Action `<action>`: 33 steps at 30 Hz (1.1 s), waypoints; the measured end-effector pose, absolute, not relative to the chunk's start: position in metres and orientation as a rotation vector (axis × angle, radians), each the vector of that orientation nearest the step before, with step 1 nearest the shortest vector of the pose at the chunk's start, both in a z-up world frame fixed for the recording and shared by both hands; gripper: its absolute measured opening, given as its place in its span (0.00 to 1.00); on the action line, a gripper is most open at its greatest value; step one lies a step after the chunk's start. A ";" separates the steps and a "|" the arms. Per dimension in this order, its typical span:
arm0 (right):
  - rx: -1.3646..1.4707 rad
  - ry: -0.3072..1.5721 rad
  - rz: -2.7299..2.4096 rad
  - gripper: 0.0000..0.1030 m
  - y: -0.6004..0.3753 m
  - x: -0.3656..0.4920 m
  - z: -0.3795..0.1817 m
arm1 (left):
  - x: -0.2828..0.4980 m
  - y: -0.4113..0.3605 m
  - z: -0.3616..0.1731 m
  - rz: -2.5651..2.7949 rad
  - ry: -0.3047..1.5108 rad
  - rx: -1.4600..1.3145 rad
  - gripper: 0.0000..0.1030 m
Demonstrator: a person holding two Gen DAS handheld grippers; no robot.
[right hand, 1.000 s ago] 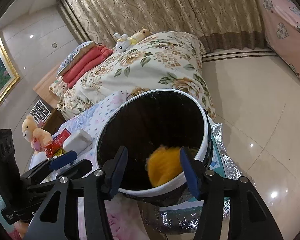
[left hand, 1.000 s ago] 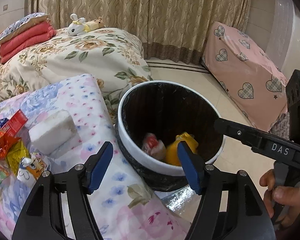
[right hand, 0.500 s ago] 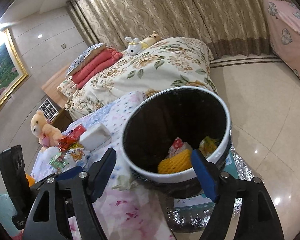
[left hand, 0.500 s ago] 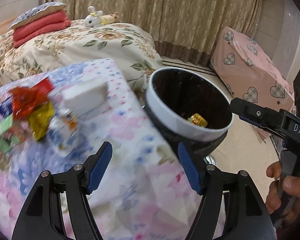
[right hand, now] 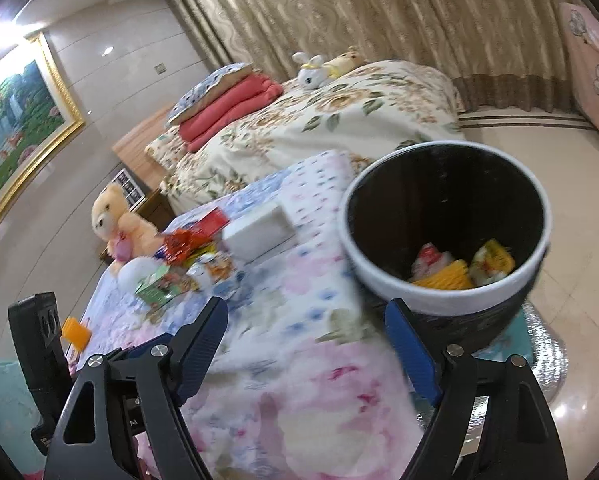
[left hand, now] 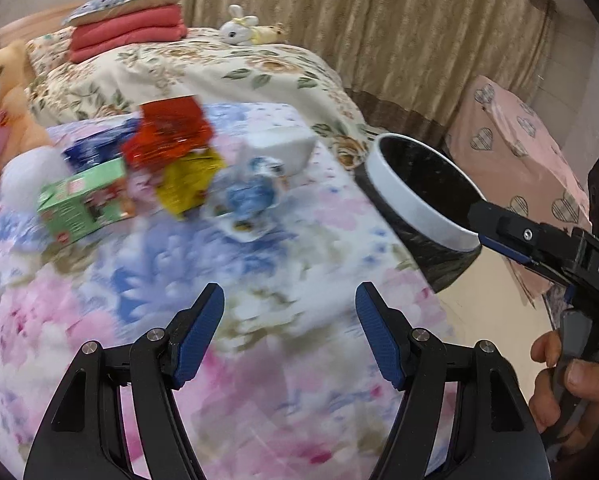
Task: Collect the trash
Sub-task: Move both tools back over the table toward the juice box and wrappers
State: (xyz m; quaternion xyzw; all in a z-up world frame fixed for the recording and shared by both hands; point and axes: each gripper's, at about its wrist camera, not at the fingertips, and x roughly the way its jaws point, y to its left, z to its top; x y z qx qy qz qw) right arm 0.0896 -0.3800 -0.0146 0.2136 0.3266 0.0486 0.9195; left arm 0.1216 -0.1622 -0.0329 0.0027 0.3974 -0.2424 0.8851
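Trash (left hand: 171, 168) lies in a loose heap of wrappers and a green box (left hand: 85, 206) on the floral bedspread (left hand: 259, 360), near a white bin (right hand: 445, 232) holding more scraps. Left gripper (left hand: 289, 332) and right gripper (right hand: 307, 348) both hang wide apart, empty, above the cover.

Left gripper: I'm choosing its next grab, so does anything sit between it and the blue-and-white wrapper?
Nothing visible does. The left gripper is open over bare floral bedspread, and the blue-and-white wrapper lies ahead at the pile's near edge.
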 end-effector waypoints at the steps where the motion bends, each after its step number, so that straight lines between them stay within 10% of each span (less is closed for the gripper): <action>1: 0.435 0.676 0.109 0.81 -0.375 0.091 -0.016 | 0.121 -0.156 -0.034 -0.494 0.826 -0.001 0.68; 33: 0.400 0.749 0.207 0.83 -0.284 0.145 -0.044 | 0.184 -0.029 -0.045 -0.284 0.819 -0.004 0.78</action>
